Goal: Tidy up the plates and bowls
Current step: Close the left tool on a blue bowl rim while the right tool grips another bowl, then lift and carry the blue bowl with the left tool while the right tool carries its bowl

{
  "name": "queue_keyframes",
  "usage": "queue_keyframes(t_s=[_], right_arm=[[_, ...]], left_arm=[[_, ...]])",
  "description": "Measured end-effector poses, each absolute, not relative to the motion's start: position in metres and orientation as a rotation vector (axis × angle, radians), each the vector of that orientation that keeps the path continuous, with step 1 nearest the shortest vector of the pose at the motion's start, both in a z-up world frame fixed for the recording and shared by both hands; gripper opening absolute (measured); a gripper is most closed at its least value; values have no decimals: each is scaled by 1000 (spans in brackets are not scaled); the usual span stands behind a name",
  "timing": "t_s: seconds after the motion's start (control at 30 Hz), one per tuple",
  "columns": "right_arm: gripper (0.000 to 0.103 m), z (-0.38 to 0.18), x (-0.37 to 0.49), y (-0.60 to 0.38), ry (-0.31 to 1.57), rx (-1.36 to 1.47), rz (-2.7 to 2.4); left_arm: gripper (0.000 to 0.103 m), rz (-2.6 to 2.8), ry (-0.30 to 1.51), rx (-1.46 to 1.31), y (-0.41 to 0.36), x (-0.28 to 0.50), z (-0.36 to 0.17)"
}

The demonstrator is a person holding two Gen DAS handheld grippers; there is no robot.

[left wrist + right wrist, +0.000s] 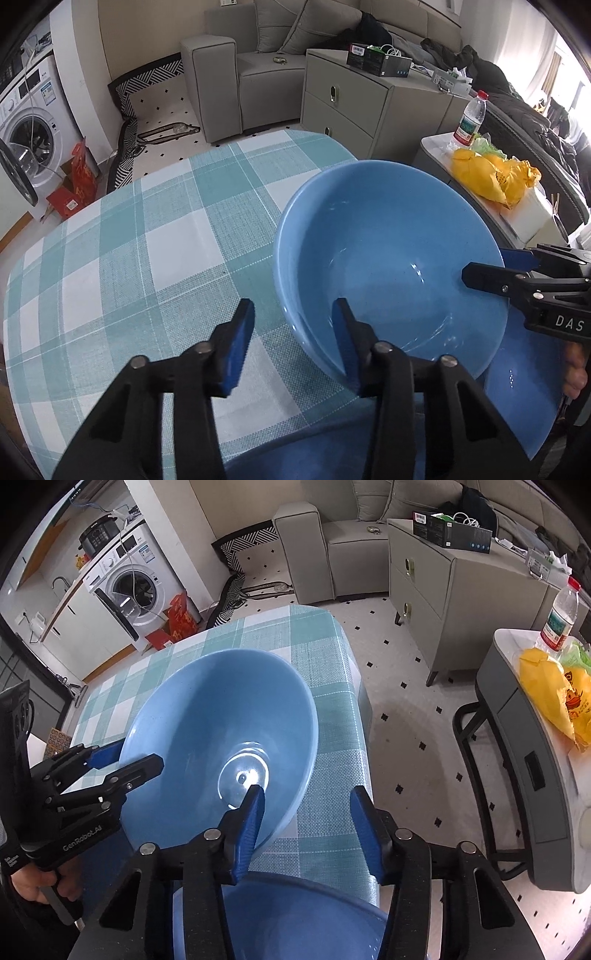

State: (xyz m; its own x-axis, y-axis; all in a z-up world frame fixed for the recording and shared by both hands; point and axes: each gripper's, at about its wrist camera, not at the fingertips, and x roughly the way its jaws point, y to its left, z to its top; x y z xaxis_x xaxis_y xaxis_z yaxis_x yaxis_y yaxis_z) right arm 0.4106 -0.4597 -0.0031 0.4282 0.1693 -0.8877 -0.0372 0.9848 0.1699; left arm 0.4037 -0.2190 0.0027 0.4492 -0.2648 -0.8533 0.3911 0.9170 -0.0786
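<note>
a: in my left view i see a living room and a checked tablecloth (pixel 129 258). the blue bowl (pixel 388 258) sits on it, near the edge. my left gripper (pixel 291 343) straddles its rim, half wide, not pinching.

b: right view?

a: my right gripper (pixel 306 823) straddles the far rim, not pinching. i think next i squeeze, then lift it onto the blue plate (pixel 295 923).

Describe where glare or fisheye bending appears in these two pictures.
Right wrist view: a bright white glare spot sits at the bottom of the glossy blue ceramic bowl. Left wrist view: the teal checked tablecloth curves strongly towards the dark corners; window light at the right edge is overexposed.
</note>
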Motion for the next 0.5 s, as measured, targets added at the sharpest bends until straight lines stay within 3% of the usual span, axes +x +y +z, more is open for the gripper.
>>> queue_keyframes(t_s=[0.3,0.5], right_arm=[[28,0,408,-452,1104,106,147],[21,1,408,-447,1085,86,139]], left_arm=[[20,-411,1002,155,-222,400,9],[16,-409,987,169,-224,398,11]])
